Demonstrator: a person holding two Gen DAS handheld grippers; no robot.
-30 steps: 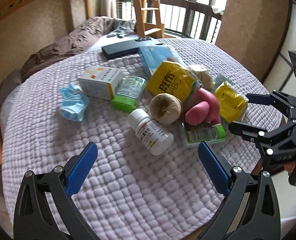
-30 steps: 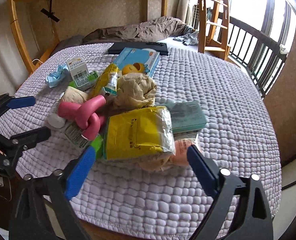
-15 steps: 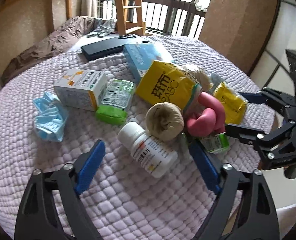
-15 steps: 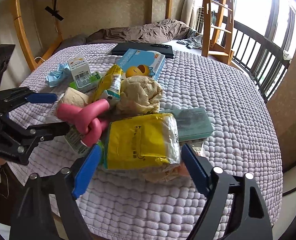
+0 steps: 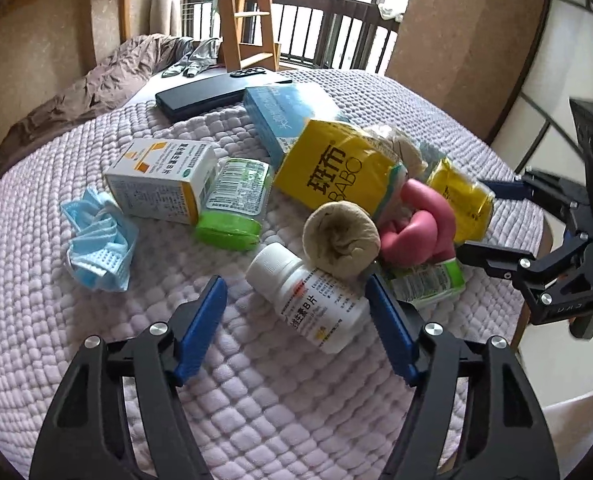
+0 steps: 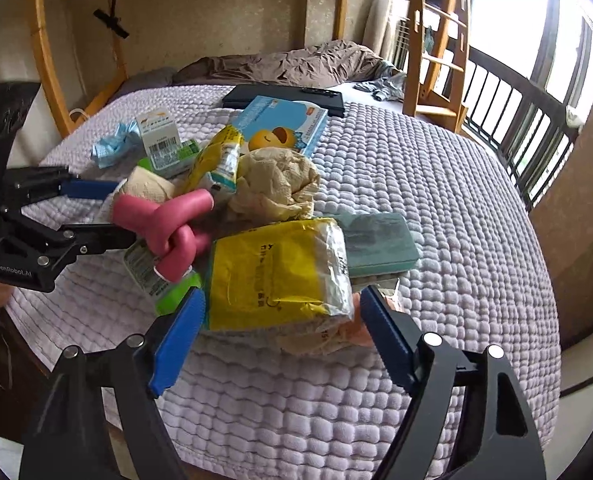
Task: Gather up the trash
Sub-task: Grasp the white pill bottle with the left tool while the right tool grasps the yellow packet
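Both hand-held tools hovered low over a heap of trash on a quilted lilac bedspread.

Left gripper: blue-padded fingers spread wide, nothing clamped, straddling a white plastic pill bottle with a printed label that lay on its side between the tips. Just beyond the bottle, touching it, a beige crumpled paper ball. Beside that, a knotted pink foam tube over a green-capped clear container. Behind them, a yellow paper pack printed "BABO", leaning against a light-blue flat carton. Further left, a white and orange medicine box touching a second clear tub with a green lid, and apart from these a crumpled blue face mask.

Right gripper: fingers likewise parted and empty, set either side of a yellow crinkled plastic packet at the near edge of the heap. Under the packet, beige crumpled paper; beside it, a grey-green flat pouch. Above it, a large wad of tan tissue. At the far edge of the bedspread, a black flat case, with brown rumpled bedding and a wooden ladder behind.
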